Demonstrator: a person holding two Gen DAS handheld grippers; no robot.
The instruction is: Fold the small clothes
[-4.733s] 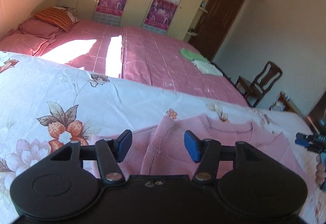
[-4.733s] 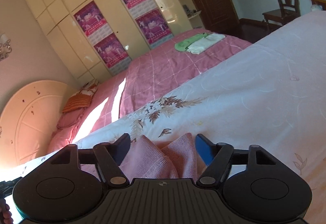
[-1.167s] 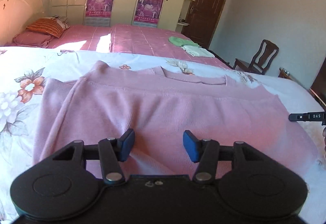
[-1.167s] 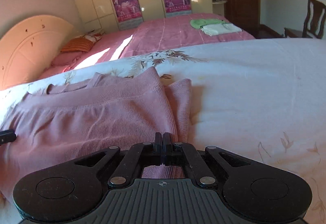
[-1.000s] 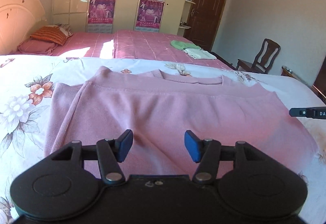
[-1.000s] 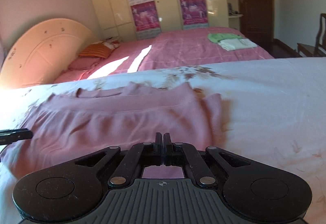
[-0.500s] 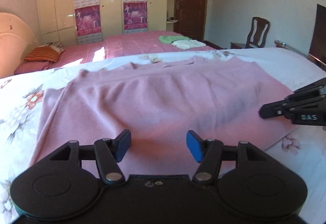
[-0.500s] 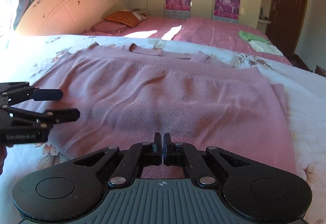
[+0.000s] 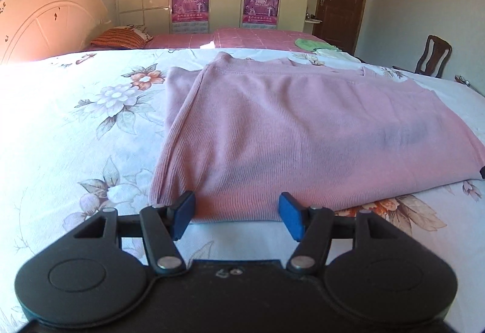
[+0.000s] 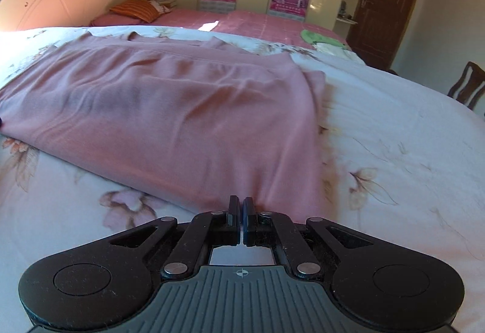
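Observation:
A pink knit sweater (image 9: 303,132) lies flat on the floral bedsheet (image 9: 75,126), its sleeves folded in under the body. My left gripper (image 9: 236,213) is open, its blue fingertips at the sweater's near left hem corner, low over the sheet. In the right wrist view the sweater (image 10: 169,108) spreads ahead and to the left. My right gripper (image 10: 241,211) is shut, its tips right at the sweater's near right hem; whether cloth is pinched between them is hidden.
A second bed with a pink cover (image 9: 251,37) stands behind, with an orange pillow (image 9: 118,38) and a folded green and white cloth (image 9: 312,45). Wardrobes with posters line the back wall. A wooden chair (image 9: 433,60) stands at right.
Both grippers have drawn back to the sweater's near hem, the left to its left corner, the right to its right corner. The other gripper has left each view.

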